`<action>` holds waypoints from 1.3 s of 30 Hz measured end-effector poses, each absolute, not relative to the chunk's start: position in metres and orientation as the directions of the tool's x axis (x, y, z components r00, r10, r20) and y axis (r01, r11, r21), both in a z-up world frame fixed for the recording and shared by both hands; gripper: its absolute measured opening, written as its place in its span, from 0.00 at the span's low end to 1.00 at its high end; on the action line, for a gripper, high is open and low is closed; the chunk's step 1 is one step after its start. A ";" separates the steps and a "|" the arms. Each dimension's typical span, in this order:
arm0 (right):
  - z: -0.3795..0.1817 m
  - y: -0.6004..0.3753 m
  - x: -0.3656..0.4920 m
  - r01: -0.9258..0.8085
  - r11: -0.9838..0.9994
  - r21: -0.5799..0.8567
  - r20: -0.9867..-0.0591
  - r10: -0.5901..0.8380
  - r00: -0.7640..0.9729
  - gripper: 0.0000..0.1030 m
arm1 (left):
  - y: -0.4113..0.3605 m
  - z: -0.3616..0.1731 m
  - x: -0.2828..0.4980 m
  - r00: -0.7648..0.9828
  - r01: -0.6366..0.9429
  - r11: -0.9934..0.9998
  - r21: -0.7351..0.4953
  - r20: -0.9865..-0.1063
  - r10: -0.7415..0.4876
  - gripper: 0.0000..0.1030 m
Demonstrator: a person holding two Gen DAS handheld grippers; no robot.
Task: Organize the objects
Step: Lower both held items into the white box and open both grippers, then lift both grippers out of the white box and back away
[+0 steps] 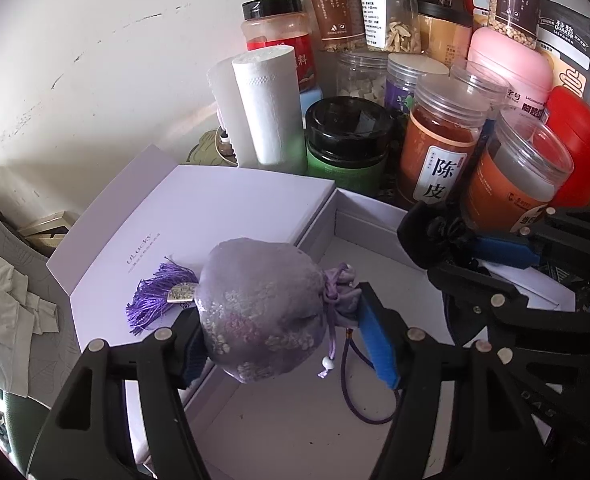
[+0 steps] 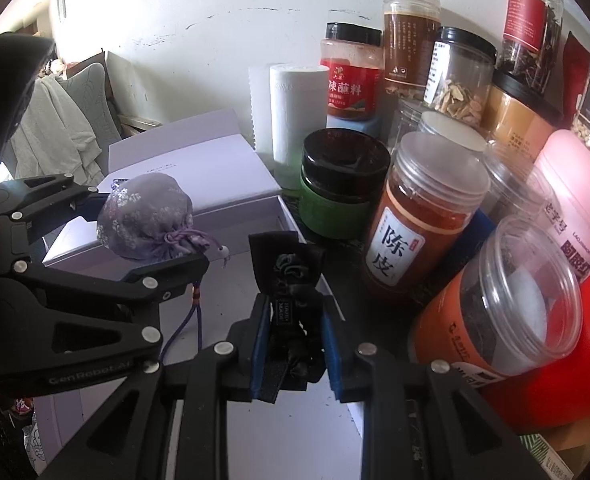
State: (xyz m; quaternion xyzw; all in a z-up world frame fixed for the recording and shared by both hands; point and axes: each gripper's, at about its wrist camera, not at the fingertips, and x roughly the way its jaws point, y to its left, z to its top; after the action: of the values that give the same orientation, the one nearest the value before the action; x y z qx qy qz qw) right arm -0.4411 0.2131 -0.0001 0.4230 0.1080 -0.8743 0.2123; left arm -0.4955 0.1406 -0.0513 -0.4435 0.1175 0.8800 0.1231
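My left gripper point(image 1: 283, 340) is shut on a purple flowered sachet pouch point(image 1: 263, 312) with a purple tassel point(image 1: 151, 300) and a hanging cord. It holds the pouch above the open white gift box point(image 1: 287, 420). The pouch also shows in the right wrist view point(image 2: 147, 216). My right gripper point(image 2: 295, 344) is shut on a black satin pouch point(image 2: 291, 300), held over the right side of the same box point(image 2: 295, 440). The black pouch shows in the left wrist view point(image 1: 427, 236).
The box lid point(image 1: 199, 216) lies open to the left. A paper towel roll point(image 1: 267, 108), a green jar with a black lid point(image 1: 347, 140), an orange jar point(image 1: 439, 148) and several other jars crowd the back and right against a white wall. Cloth point(image 1: 7, 312) lies at the left.
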 end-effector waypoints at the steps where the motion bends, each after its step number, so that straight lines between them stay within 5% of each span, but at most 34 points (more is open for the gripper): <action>1: 0.000 0.213 -0.441 0.463 -0.886 -0.008 -0.787 -0.280 -0.550 0.24 | 0.140 -0.051 -0.495 -0.577 -0.319 -0.943 0.095 -0.809 0.114 0.63; 8: 0.003 0.214 -0.440 0.459 -0.889 -0.006 -0.793 -0.276 -0.544 0.29 | 0.136 -0.049 -0.494 -0.560 -0.290 -0.954 0.078 -0.822 0.103 0.66; 13: 0.012 0.218 -0.430 0.437 -0.898 -0.044 -0.779 -0.243 -0.578 0.50 | 0.135 -0.041 -0.486 -0.571 -0.283 -0.956 0.076 -0.814 0.104 0.67; 21: 0.036 0.229 -0.414 0.407 -0.910 -0.075 -0.764 -0.210 -0.610 0.51 | 0.134 -0.011 -0.464 -0.625 -0.267 -0.960 0.089 -0.774 0.102 0.75; 39: 0.097 0.235 -0.367 0.406 -0.908 -0.107 -0.701 -0.221 -0.678 0.51 | 0.117 0.061 -0.405 -0.693 -0.224 -0.971 0.089 -0.715 0.094 0.76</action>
State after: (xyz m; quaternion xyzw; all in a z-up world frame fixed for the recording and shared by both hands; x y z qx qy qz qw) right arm -0.3668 0.2355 0.0975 0.3621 0.1276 -0.9071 0.1726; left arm -0.4052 0.1173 0.0608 -0.3820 0.0848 0.9162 0.0868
